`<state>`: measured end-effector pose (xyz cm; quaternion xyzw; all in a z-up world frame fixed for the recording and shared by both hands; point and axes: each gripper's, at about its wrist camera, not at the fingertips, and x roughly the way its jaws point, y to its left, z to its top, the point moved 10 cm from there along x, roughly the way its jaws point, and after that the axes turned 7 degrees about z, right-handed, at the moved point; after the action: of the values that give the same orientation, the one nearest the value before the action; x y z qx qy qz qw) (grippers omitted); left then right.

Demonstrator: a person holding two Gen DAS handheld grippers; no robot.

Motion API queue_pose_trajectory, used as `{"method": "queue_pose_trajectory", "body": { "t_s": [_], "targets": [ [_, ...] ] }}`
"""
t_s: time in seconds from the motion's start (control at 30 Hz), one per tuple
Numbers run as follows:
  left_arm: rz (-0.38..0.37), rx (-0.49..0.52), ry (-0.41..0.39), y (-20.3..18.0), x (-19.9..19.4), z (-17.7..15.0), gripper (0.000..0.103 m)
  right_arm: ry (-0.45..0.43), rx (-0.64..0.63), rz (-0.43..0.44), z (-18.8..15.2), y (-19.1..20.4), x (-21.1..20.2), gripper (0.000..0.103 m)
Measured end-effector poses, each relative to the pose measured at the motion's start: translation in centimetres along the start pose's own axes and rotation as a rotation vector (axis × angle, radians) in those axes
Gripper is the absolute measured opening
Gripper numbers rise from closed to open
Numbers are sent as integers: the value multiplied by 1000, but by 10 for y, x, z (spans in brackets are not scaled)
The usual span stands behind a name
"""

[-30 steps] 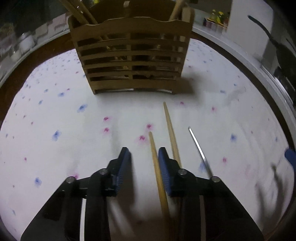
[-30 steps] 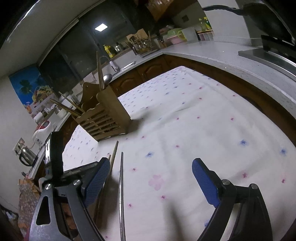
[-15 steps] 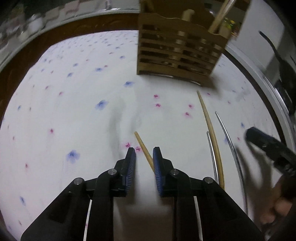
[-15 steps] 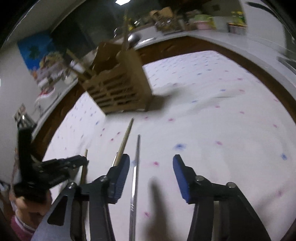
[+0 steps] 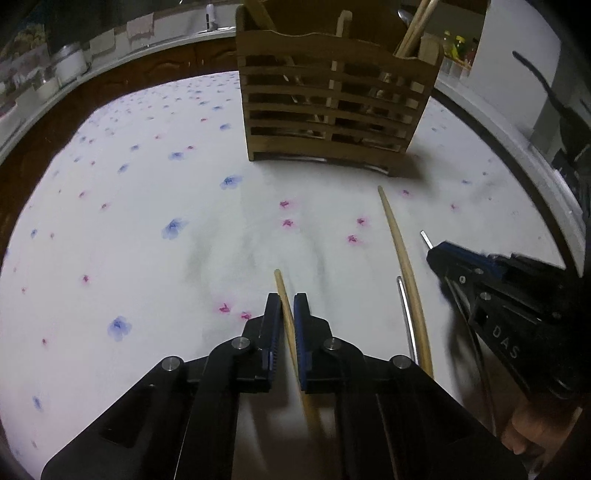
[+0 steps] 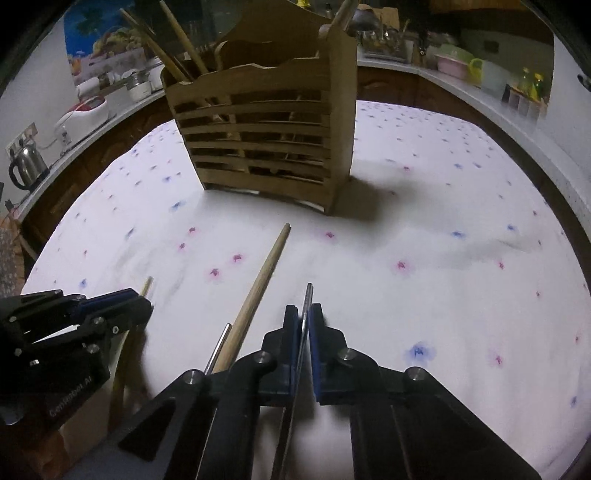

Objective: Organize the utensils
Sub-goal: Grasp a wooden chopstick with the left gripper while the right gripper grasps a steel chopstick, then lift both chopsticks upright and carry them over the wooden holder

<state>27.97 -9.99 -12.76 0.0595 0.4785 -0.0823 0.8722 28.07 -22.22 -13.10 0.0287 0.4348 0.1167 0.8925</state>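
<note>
**Ana:** Left wrist view first: the left gripper (image 5: pixel 287 314) has its blue pads pinched tight on a wooden chopstick (image 5: pixel 284 295), tip poking out just past the fingers, low over the flowered tablecloth (image 5: pixel 129 206).

**Ben:** And the right wrist view matches it: the right gripper (image 6: pixel 303 325) is clamped narrow on a metal chopstick (image 6: pixel 307 299), thin tip sticking forward between the pads.

**Ana:** Between the two grippers, a second wooden chopstick (image 6: pixel 258 288) lies flat on the cloth, with another metal chopstick (image 6: pixel 218 345) touching or just beside its near end.

**Ben:** Now the container. The slatted wooden utensil holder (image 6: pixel 266 144) stands upright at the far side of the cloth, well apart from both grippers.

**Ana:** Already stocked, too. Wooden sticks (image 6: pixel 173 48) lean out of its left compartment in the right wrist view, and more wooden handles (image 5: pixel 415 27) rise from its right corner in the left wrist view.

**Ben:** Through the slats there are shapes inside, but I can't tell what they are.
</note>
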Motion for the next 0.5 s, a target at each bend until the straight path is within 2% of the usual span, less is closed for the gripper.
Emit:
{"method": "queue_pose_trajectory", "body": {
  "t_s": [0.2, 0.37, 0.5],
  "targets": [
    [-99, -93, -27, 15, -25, 3, 5, -23, 64, 77, 0, 2, -20, 4],
    [-142, -125, -92, 21, -63, 10, 5, -115, 106, 139, 12, 7, -62, 4],
    [-173, -138, -177, 27, -105, 23, 5, -202, 122, 160, 26, 6, -104, 4]
  ]
}}
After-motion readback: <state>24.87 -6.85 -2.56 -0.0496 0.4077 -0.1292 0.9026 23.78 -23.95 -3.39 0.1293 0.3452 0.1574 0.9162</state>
